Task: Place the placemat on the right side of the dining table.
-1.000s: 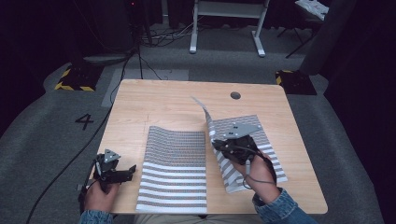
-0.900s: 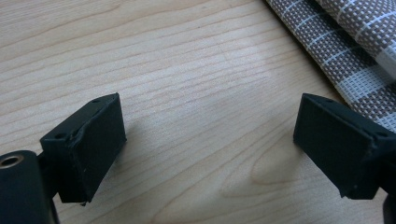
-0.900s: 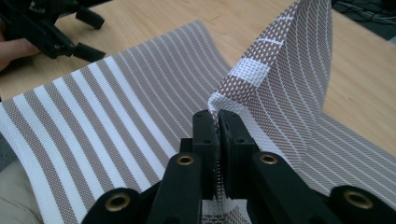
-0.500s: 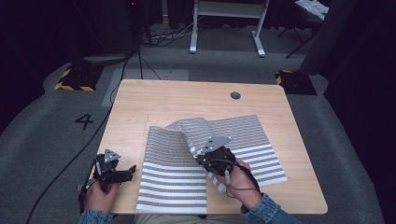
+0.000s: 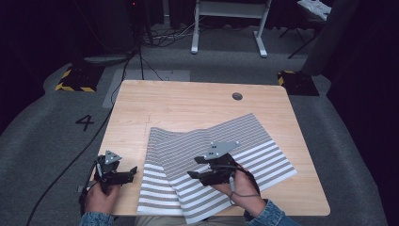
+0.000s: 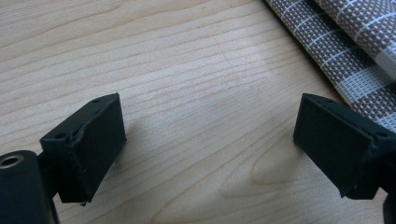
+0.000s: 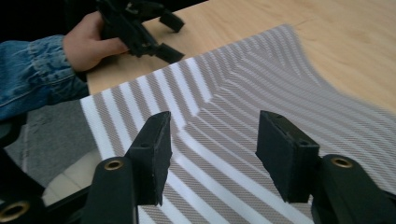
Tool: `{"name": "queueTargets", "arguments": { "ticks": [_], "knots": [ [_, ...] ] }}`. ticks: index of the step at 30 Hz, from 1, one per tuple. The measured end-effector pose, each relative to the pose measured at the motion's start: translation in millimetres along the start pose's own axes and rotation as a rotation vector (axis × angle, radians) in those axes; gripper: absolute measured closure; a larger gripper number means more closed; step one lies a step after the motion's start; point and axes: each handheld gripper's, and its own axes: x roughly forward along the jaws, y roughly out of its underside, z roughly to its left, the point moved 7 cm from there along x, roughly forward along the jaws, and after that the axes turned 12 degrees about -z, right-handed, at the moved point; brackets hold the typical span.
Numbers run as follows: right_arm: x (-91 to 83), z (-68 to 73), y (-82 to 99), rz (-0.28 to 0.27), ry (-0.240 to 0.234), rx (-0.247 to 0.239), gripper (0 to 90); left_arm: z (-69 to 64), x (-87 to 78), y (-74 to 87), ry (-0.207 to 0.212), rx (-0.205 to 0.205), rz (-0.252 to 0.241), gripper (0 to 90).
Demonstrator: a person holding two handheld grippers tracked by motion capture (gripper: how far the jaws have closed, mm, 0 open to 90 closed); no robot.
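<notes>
A: Step in hand looks like folding the striped cloth (image 5: 221,155). It lies on the near half of the wooden table (image 5: 188,101), its right part laid slantwise over the left part, with a ridge where the two layers meet. The near edge hangs slightly past the table's front.

B: Right gripper (image 5: 200,168)?

A: Low over the overlapped layers, near the middle of the cloth. Its jaws have just been opening; in the right gripper view (image 7: 212,140) they stand spread with nothing between them, stripes visible through the gap. Reads as a release after carrying the flap across.

B: And the left gripper (image 5: 133,171)?

A: Parked at the table's near left corner, just beside the cloth's left edge. In the left gripper view (image 6: 210,140) the jaws are wide apart over bare wood, pinching nothing.

B: Next move?

A: Judgement only: the fold sits crooked, edges not matching. Next calls for taking a corner or edge again and squaring it up, or flattening the ridge. The left gripper is close enough to pin the lower layer while the right one pulls.
</notes>
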Motion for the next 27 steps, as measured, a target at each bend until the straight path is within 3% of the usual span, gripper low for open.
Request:
{"name": "queueTargets", "arguments": {
  "ticks": [2,5,13,17,20,27],
  "knots": [
    [-9.6,-9.6,-0.5,-0.006,0.041,-0.002,43.7,0.0,0.0,0.0,0.000,0.000,0.000,9.3],
    [-29.4,-30.3,1.0,-0.019,0.113,0.040,42.0,0.0,0.0,0.0,0.000,0.000,0.000,9.3],
    [-98.9,-93.8,27.8,-0.026,0.321,0.187,33.5,0.0,0.0,0.0,0.000,0.000,0.000,9.3],
    [-129.9,-123.9,55.9,-0.001,0.448,0.256,30.3,0.0,0.0,0.0,0.000,-0.001,0.000,9.2],
    [-144.9,-141.9,78.8,0.037,0.505,0.313,29.4,0.0,0.0,0.0,0.000,-0.001,0.000,9.3],
    [-164.9,-172.8,141.8,0.136,0.644,0.378,26.4,0.0,0.0,0.0,0.000,-0.001,0.000,9.3]
  ]
}}
